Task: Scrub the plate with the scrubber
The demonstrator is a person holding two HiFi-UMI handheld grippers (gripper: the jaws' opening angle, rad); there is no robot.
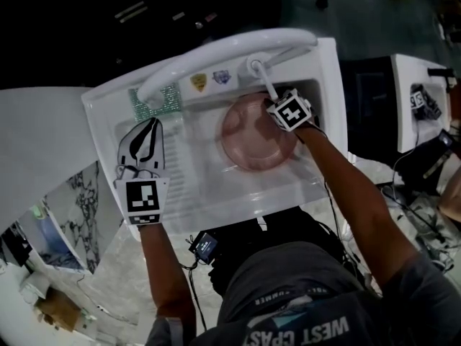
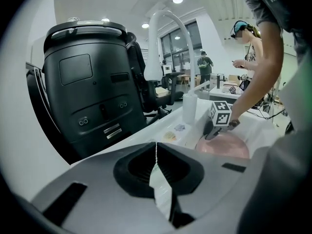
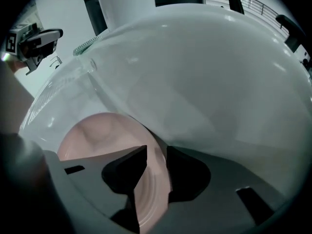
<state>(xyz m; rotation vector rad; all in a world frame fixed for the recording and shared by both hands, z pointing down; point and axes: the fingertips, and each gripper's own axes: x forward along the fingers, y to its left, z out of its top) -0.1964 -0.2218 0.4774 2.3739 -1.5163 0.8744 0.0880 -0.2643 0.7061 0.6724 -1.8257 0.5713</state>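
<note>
The pink plate [image 1: 252,141] sits in the basin of the white sink [image 1: 328,74], just under the tap [image 1: 230,47]. The right tongs [image 1: 282,111] point steeply down at the plate's far edge, next to the tap's base. Their jaws are spread, and the plate's rim runs through the gap between them (I can't tell whether either pad touches it). The left tongs [image 1: 153,124] hang over the flat left part of the sink, well apart from the plate, with their jaws pressed together. The scrubber [image 1: 157,99], a green meshy pad, lies on the sink's back ledge, left of the tap's base and just beyond the tips of the left tongs. Neither pair of tongs is touching it. Two small stickers [image 1: 209,79] are on the ledge beside it.
</note>
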